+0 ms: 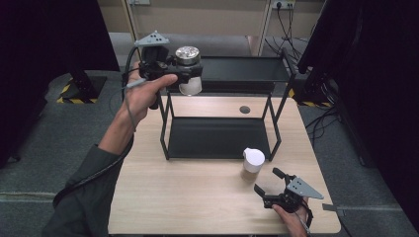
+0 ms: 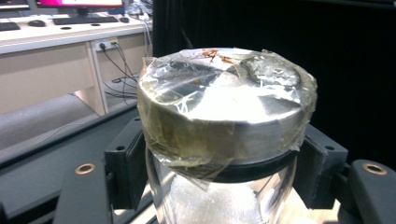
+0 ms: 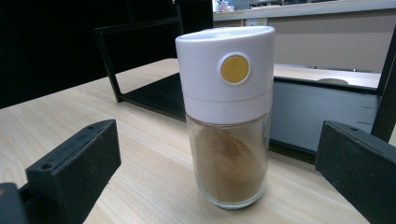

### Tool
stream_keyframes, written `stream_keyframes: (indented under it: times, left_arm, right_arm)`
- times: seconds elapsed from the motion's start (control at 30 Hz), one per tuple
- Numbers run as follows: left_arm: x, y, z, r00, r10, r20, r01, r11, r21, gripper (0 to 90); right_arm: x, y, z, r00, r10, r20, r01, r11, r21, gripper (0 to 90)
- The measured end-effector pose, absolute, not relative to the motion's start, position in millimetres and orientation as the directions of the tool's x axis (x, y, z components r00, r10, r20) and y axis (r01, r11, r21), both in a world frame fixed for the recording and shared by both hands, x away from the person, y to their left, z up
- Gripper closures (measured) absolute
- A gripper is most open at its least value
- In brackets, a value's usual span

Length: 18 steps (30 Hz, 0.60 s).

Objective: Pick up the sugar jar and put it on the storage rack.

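1. The left gripper (image 1: 190, 74) is held up in the air at the upper left corner of the black two-tier rack (image 1: 237, 74), level with its top shelf.
2. Its fingers (image 2: 123, 163) are clenched on a glass jar (image 1: 189, 69); in the left gripper view the black pads press on both sides of the jar just below the lid.
3. The jar has a metal lid (image 2: 224, 105) covered with wrinkled clear tape, and white grains show through the glass under it.
4. The jar stands upright in the grip, clear of the worktop (image 1: 197, 197) and just beside the front left edge of the top shelf.
5. The right gripper (image 1: 269, 185) rests low at the front right of the worktop, with the person's hand (image 1: 291, 219) behind it.
6. Its fingers (image 3: 74, 172) are released and stand wide apart, with nothing pressed between them.
7. A second jar (image 1: 253, 164), with a white cap (image 3: 226, 70) bearing a round yellow button and brown powder inside, stands upright on the worktop.
8. This brown-powder jar sits just in front of the rack's lower shelf, near its right front leg, and close ahead of the right gripper's spread fingers, apart from them.
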State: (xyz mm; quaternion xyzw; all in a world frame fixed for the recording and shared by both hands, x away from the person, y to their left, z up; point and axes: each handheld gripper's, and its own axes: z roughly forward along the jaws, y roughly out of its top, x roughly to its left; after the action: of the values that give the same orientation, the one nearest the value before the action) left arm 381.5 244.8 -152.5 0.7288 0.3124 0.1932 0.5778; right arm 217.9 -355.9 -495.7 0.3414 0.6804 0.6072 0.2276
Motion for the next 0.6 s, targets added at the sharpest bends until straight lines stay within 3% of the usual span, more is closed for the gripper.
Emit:
stream_keyframes:
  times: [0.6]
  left_arm:
    - [400.3,224.6,-144.4,0.634,0.772,-0.048,0.226,-0.125,0.966,31.2]
  right_arm:
    - [218.1,-355.7,-495.7,-0.666,0.738,0.107,0.19,0.03,0.981,0.5]
